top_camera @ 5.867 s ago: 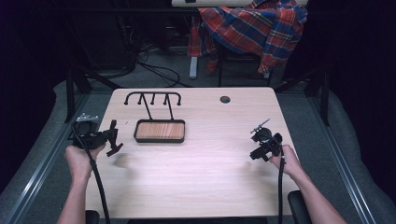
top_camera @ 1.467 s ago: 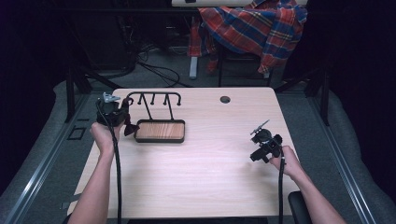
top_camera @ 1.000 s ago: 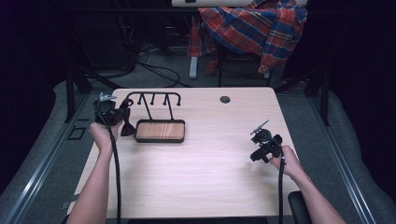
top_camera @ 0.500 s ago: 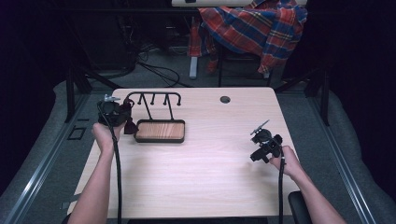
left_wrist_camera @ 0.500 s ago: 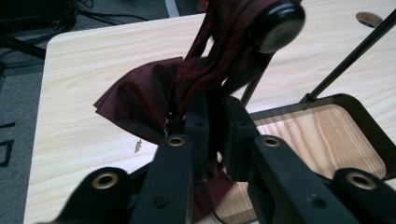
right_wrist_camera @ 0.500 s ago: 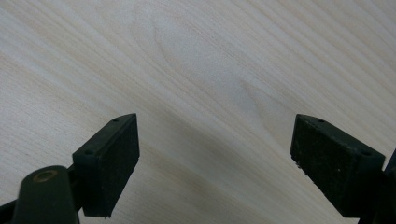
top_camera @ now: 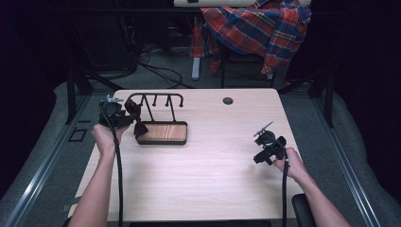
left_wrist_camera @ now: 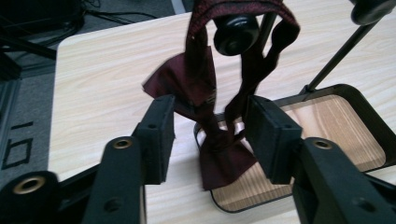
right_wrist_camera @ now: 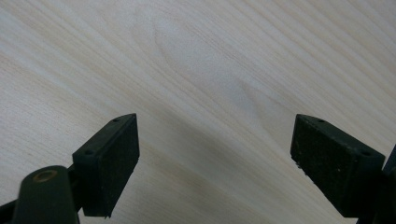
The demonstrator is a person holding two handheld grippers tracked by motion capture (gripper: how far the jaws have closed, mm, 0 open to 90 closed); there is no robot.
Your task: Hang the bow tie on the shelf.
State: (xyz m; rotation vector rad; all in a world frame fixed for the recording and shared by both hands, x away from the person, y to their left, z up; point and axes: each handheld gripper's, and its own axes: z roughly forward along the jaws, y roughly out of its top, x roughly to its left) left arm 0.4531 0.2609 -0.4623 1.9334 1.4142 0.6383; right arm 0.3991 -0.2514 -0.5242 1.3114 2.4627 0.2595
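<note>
Wooden table (top_camera: pixel 203 170), bow tie (left_wrist_camera: pixel 205 107) hanging upright

Bow tie (left_wrist_camera: pixel 219 140) strap's top cut off

Bow tie (left_wrist_camera: pixel 205 93) on rack (top_camera: pixel 158 101), table's (top_camera: pixel 213 179) left.

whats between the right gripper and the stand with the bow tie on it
In the high view, only bare wooden table lies between the right gripper and the stand, where the dark red bow tie hangs.
</note>
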